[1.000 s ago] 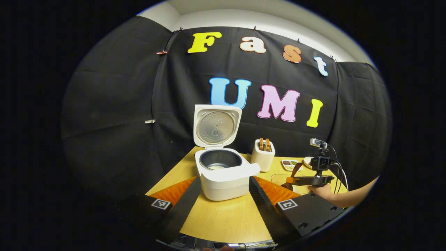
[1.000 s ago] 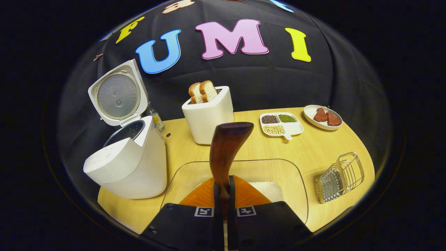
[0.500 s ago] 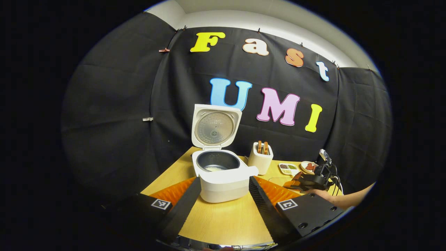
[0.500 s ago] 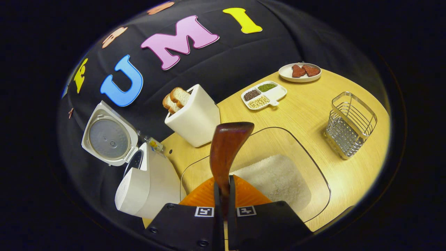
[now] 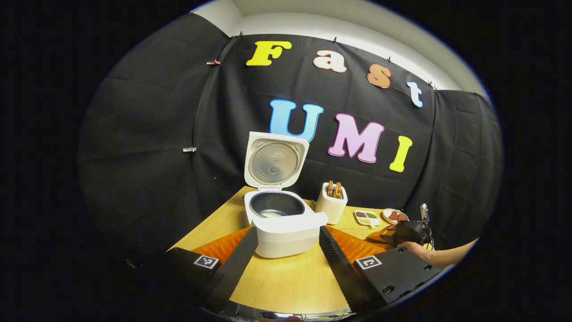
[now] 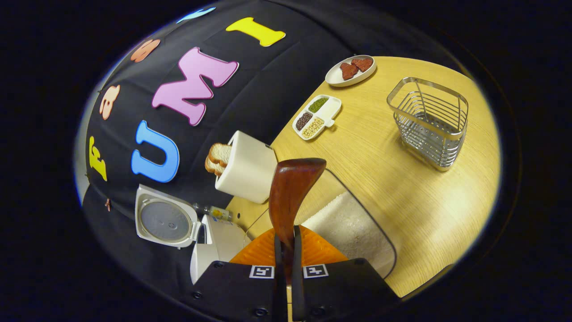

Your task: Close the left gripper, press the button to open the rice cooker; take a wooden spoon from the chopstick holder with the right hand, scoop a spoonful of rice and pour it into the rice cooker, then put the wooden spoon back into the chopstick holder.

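Observation:
The white rice cooker [image 5: 286, 232] stands open on the wooden table, lid [image 5: 274, 162] upright and a little rice in its dark pot [image 5: 276, 209]. My left gripper [image 5: 287, 232] is open, its fingers spread either side of the cooker and short of it. My right gripper [image 6: 286, 241] is shut on the handle of a dark wooden spoon [image 6: 291, 188], whose bowl rises over the glass tray of rice [image 6: 348, 221]. The wire chopstick holder [image 6: 429, 117] stands to the right. Farther off, the right gripper [image 5: 409, 230] and a hand [image 5: 420, 249] are low beside the table.
A white toaster [image 6: 248, 167] with bread slices stands behind the tray, beside the cooker [image 6: 214, 241]. A divided dish of beans [image 6: 316, 117] and a plate with red pieces [image 6: 351, 70] lie near the back wall. Bare table [image 6: 402, 188] lies between tray and holder.
My right gripper has rolled over with the spoon, so its view of the table now tilts steeply, and it has sunk lower and to the right. The left gripper has drawn back slightly.

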`<action>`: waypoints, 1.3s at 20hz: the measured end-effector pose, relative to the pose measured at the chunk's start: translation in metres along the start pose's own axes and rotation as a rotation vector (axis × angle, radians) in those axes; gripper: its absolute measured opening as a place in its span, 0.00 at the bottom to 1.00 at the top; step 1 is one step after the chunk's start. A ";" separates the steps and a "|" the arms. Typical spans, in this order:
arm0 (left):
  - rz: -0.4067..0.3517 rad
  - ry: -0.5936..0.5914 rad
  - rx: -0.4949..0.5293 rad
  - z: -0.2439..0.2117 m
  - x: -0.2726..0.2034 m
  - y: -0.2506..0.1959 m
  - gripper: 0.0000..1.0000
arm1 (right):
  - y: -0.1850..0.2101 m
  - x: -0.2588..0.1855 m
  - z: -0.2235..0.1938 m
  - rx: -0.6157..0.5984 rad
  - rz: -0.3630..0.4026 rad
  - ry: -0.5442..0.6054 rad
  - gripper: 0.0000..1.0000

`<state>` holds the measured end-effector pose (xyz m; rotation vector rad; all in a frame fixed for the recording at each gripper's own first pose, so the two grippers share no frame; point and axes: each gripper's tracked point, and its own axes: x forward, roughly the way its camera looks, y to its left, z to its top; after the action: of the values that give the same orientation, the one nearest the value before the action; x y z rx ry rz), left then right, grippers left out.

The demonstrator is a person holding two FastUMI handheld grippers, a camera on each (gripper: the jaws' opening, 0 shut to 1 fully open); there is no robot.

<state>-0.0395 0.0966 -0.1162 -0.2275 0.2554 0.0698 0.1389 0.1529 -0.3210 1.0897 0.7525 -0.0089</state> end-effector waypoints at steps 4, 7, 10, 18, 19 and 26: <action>-0.009 -0.004 0.012 0.000 -0.004 -0.006 0.95 | 0.001 -0.016 0.027 0.060 0.075 -0.032 0.09; -0.016 -0.011 0.008 0.002 -0.004 -0.010 0.95 | 0.009 -0.029 0.043 0.123 0.133 -0.051 0.08; -0.022 -0.018 0.007 0.001 -0.004 -0.015 0.95 | 0.021 -0.038 0.053 0.183 0.178 -0.049 0.09; -0.041 -0.016 -0.005 -0.007 -0.001 -0.029 0.95 | 0.090 -0.061 0.072 0.353 0.268 -0.017 0.08; -0.041 -0.014 -0.008 -0.008 0.000 -0.029 0.95 | 0.103 -0.062 0.073 0.358 0.275 -0.013 0.08; -0.028 -0.006 0.001 -0.019 0.009 -0.023 0.95 | 0.228 -0.069 0.066 0.414 0.392 -0.009 0.08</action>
<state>-0.0332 0.0698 -0.1312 -0.2297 0.2460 0.0427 0.2051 0.1872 -0.0857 1.6185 0.5284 0.1706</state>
